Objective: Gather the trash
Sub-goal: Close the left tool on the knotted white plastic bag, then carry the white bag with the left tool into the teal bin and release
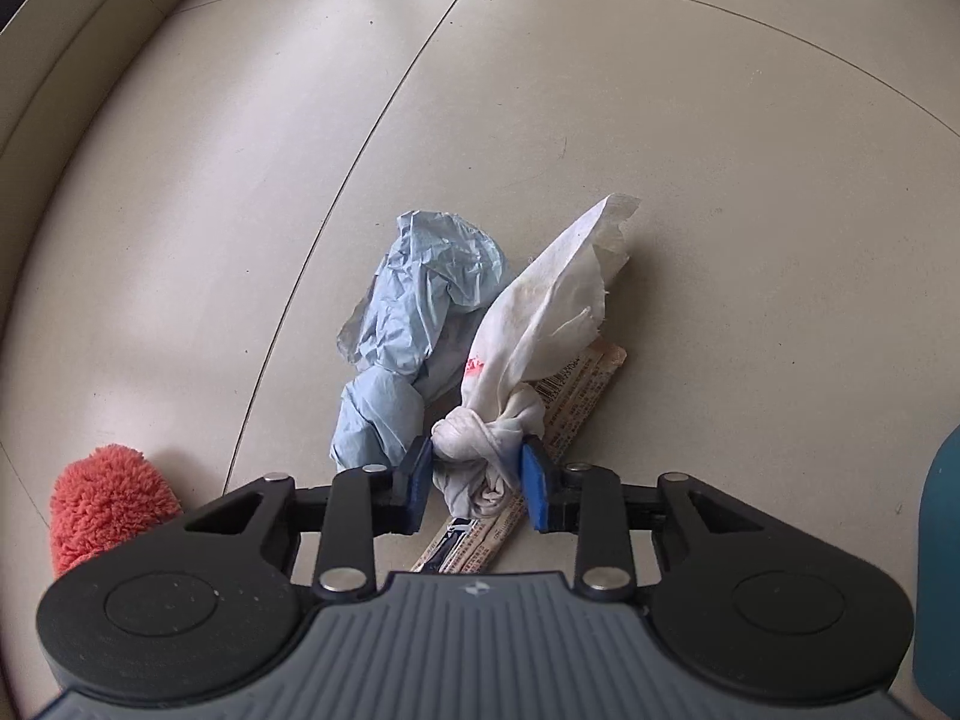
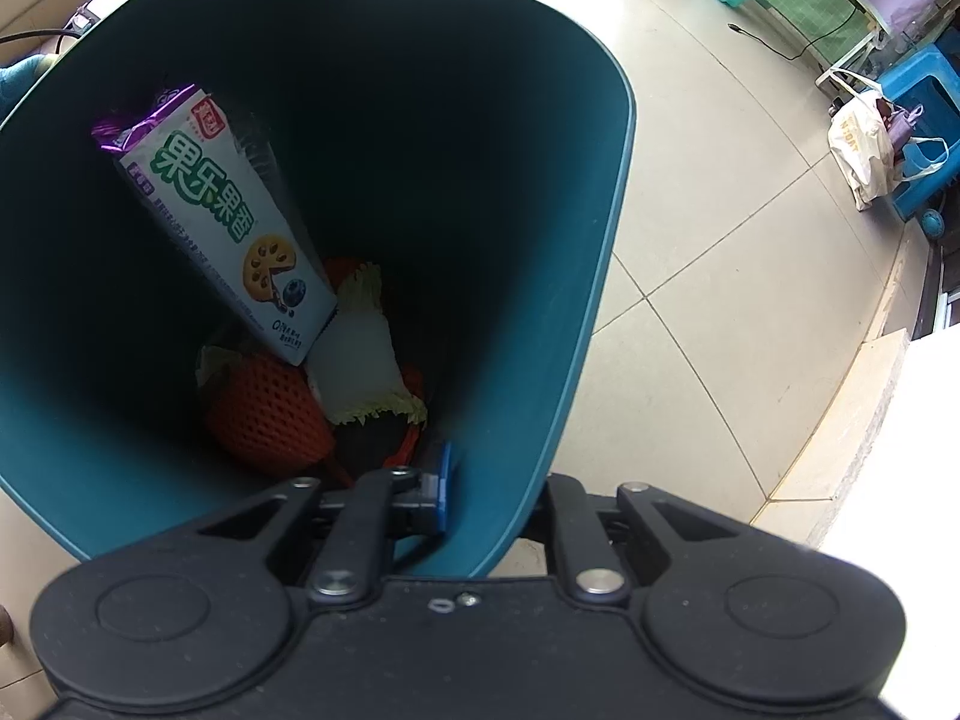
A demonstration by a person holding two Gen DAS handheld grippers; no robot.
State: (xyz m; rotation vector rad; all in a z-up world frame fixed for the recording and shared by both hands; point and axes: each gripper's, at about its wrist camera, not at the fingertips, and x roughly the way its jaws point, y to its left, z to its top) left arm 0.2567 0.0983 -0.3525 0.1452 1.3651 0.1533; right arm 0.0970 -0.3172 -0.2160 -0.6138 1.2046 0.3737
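My left gripper (image 1: pixel 477 483) points steeply down at the floor, its blue pads (image 1: pixel 536 480) pinching the knotted end of a crumpled white tissue (image 1: pixel 540 324). No gap shows between pads and knot. Under the tissue lies a flat orange printed wrapper strip (image 1: pixel 576 399), running back beneath the gripper. Just left of the tissue, touching it, a crumpled pale blue plastic bag (image 1: pixel 414 324) sits on the beige tiled floor (image 1: pixel 690 120). A fuzzy coral-red duster head (image 1: pixel 102 504) lies at the near left edge.

My right gripper (image 2: pixel 480 495) is clamped on the near wall of the dark teal plastic bin (image 2: pixel 600 240): one blue pad inside, the other finger outside, hidden. Inside the bin: an orange foam fruit net (image 2: pixel 264 414), a white cabbage piece (image 2: pixel 360 354), and a white-and-purple snack box (image 2: pixel 222 222) leaning on the wall.
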